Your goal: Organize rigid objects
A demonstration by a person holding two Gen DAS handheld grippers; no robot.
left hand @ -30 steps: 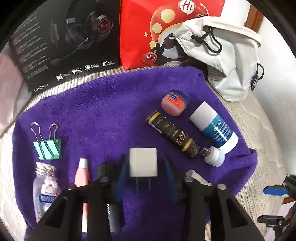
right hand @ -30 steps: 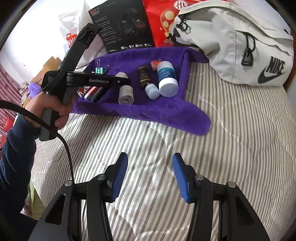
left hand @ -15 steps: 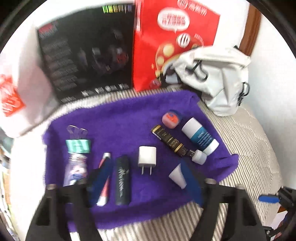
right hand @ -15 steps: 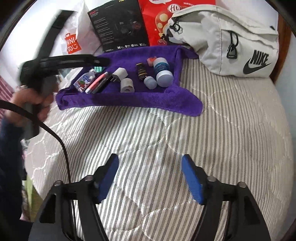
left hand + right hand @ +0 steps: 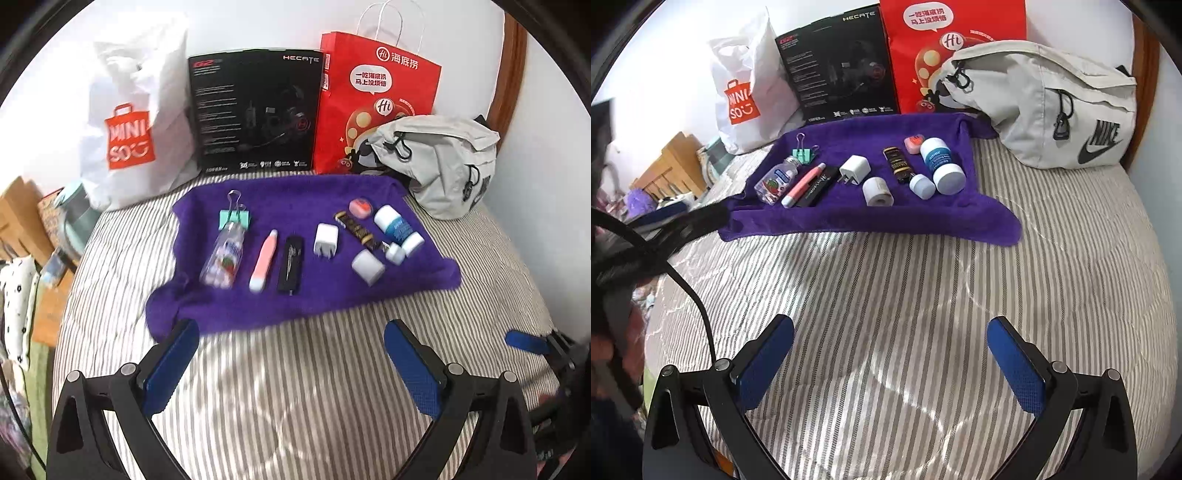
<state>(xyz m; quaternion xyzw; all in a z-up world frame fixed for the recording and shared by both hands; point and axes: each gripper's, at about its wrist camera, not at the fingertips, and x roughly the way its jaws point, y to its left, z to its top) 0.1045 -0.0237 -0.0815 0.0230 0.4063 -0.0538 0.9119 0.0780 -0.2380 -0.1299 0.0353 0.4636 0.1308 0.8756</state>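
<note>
Mostly plastics on plush cloth; paper and fabric behind.

Purple towel (image 5: 317,295): thick matt pile. Bed cover (image 5: 332,387): striped quilted cloth with slight sheen. Charger (image 5: 325,239): smooth white plastic, metal prongs. Clear bottle (image 5: 223,254): glossy transparent plastic. Binder clip (image 5: 235,218): painted body, wire handles. Red bag (image 5: 376,107): glossy paper. Headset box (image 5: 255,110): matt black card. White shopping bag (image 5: 136,122): crinkled plastic film. Grey pouch (image 5: 443,166): woven matt fabric. Tongs pads (image 5: 413,365): blue, textured, rubbery look on black plastic arms.
</note>
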